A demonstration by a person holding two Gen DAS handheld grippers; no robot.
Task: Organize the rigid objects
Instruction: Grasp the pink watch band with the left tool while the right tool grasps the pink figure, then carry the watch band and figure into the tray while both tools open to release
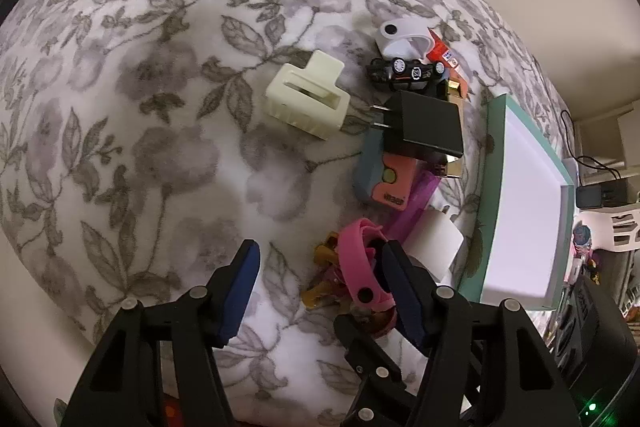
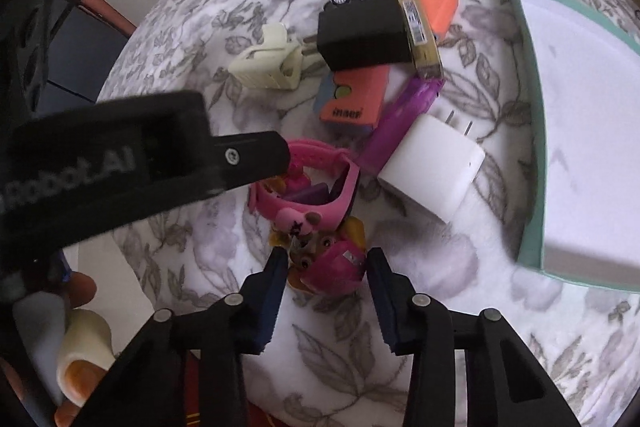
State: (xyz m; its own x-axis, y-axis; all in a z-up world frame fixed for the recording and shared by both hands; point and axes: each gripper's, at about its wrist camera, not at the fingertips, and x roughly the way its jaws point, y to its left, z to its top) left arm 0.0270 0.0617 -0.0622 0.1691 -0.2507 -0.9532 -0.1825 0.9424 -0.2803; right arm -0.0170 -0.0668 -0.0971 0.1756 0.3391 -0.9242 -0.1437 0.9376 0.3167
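Right tool (image 2: 326,291) gapes wide around the pink toy figure (image 2: 334,263); left tool (image 1: 316,287), equally open, straddles the pink watch (image 1: 362,267).

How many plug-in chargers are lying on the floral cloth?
2. The black charger lies atop the pile beside the cream clip; the white charger sits near the teal box. Others may be hidden.

Soft, even indoor light, rather dim, with a warm cast. Shadows under the black charger (image 1: 424,125) and white charger (image 2: 434,167) are faint. The box's (image 1: 524,203) white inside glares, nearly blown out. Both fisheye views bend strongly toward dark rims. The near arm (image 2: 104,163) across the right view is blurred.
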